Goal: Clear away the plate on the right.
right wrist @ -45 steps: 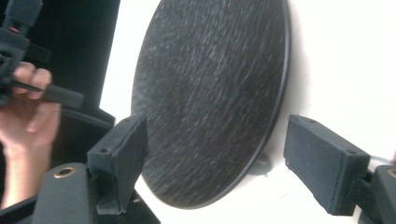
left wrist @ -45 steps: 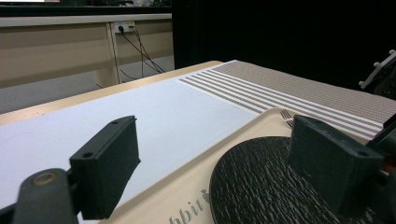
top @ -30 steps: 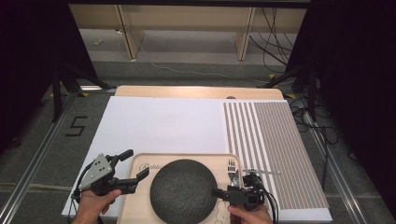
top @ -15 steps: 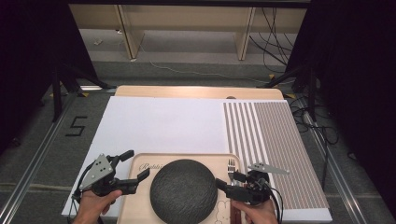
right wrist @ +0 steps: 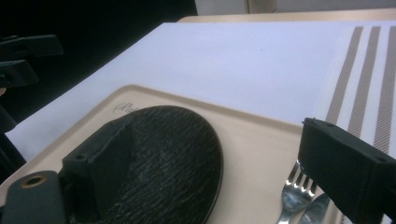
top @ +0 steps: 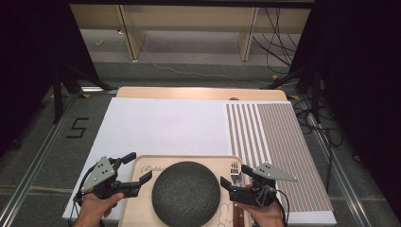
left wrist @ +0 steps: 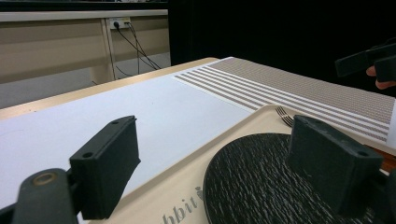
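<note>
A dark round plate (top: 186, 192) lies on a beige tray (top: 189, 158) at the table's near edge. A fork (top: 234, 169) and a knife (right wrist: 313, 210) lie on the tray to the plate's right. My left gripper (top: 139, 165) stands open over the tray's left rim, one jaw outside the tray and one above the plate's edge (left wrist: 261, 182). My right gripper (top: 234, 175) hovers open above the fork (right wrist: 294, 191), pointing toward the plate (right wrist: 177, 154). Its jaws have just been opening, and nothing is held between them.
The tray sits on a white sheet (top: 165, 127). A brown-striped mat (top: 274, 142) covers the table's right part. The wooden table edge (top: 198, 92) runs along the far side, with bench legs and cables on the floor beyond it.
My right gripper has risen off the cutlery and tipped up to lie more level, jaws toward the plate. The left gripper has stayed in place.
</note>
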The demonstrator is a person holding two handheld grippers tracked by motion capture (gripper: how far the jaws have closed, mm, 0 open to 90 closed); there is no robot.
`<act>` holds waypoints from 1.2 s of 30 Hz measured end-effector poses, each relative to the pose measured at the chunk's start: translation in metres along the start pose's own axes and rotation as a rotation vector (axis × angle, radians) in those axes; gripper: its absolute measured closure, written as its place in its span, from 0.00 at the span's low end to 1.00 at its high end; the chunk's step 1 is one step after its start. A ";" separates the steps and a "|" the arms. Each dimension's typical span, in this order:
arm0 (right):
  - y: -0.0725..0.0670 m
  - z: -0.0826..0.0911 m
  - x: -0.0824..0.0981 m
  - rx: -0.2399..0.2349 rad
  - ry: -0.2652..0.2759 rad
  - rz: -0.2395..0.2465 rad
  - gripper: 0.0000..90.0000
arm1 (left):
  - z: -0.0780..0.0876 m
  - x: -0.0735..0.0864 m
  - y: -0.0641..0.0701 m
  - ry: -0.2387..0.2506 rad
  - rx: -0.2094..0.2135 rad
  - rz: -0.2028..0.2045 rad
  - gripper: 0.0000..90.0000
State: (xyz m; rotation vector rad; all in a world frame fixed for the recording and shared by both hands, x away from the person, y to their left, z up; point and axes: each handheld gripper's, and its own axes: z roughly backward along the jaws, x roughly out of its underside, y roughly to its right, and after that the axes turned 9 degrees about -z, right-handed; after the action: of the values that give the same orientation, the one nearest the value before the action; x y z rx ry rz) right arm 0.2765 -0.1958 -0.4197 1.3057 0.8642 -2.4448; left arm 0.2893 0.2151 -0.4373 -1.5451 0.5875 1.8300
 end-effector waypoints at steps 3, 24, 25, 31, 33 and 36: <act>0.002 0.004 -0.003 0.022 0.020 0.032 0.13 | 0.000 0.000 0.000 0.000 0.001 0.001 0.18; 0.015 0.015 -0.013 0.056 0.105 0.078 0.10 | 0.001 0.000 0.002 0.004 0.009 -0.003 0.17; 0.015 0.018 -0.014 0.061 0.095 0.079 0.10 | 0.001 0.000 0.002 0.003 0.010 -0.005 0.17; 0.012 0.020 -0.012 0.045 0.140 0.107 0.09 | 0.000 0.000 0.002 0.001 0.011 -0.005 0.17; 0.012 0.023 -0.012 0.060 0.113 0.107 0.09 | 0.000 0.000 0.002 0.001 0.011 -0.005 0.17; 0.013 0.022 -0.012 0.050 0.126 0.102 0.09 | 0.000 0.000 0.002 0.000 0.011 -0.005 0.17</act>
State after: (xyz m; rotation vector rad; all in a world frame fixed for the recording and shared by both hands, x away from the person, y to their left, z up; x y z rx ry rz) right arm 0.2742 -0.2200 -0.4056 1.4967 0.7495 -2.3415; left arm 0.2881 0.2139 -0.4378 -1.5382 0.5926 1.8198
